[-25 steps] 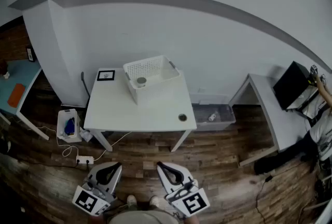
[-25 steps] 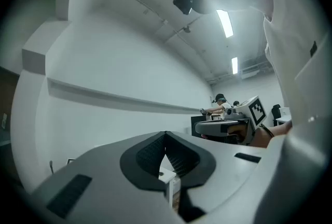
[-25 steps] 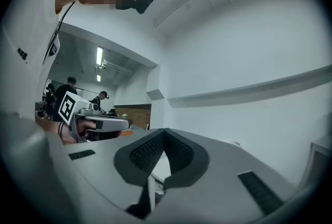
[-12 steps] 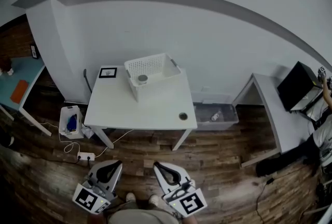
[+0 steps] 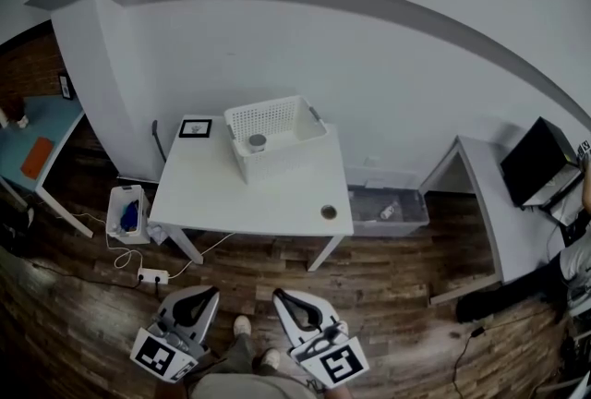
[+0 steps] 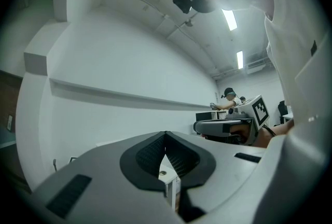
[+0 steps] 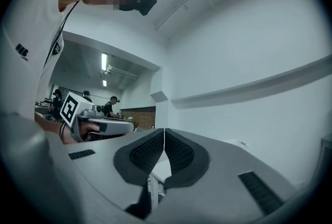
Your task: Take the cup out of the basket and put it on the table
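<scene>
A white slotted basket (image 5: 277, 118) stands at the back of a white table (image 5: 222, 194) against the wall. A small grey cup (image 5: 257, 142) sits inside the basket near its front wall. Both grippers are low at the bottom of the head view, well short of the table, above the wooden floor. My left gripper (image 5: 202, 296) has its jaws together with nothing between them, and my right gripper (image 5: 282, 297) is shut and empty too. In the left gripper view the left gripper (image 6: 166, 137) points at the wall; the right gripper (image 7: 164, 134) shows in the right gripper view.
A small round dark object (image 5: 328, 212) lies near the table's front right corner, a framed black square (image 5: 195, 128) at its back left. A grey bin (image 5: 388, 208) sits right of the table, a white container (image 5: 125, 217) and power strip (image 5: 152, 275) left. A grey desk (image 5: 494, 212) holds a laptop (image 5: 540, 162).
The view has shifted slightly, so the table and basket sit a little lower and to the right. Both grippers stay low and shut. One of the person's feet has stepped forward.
</scene>
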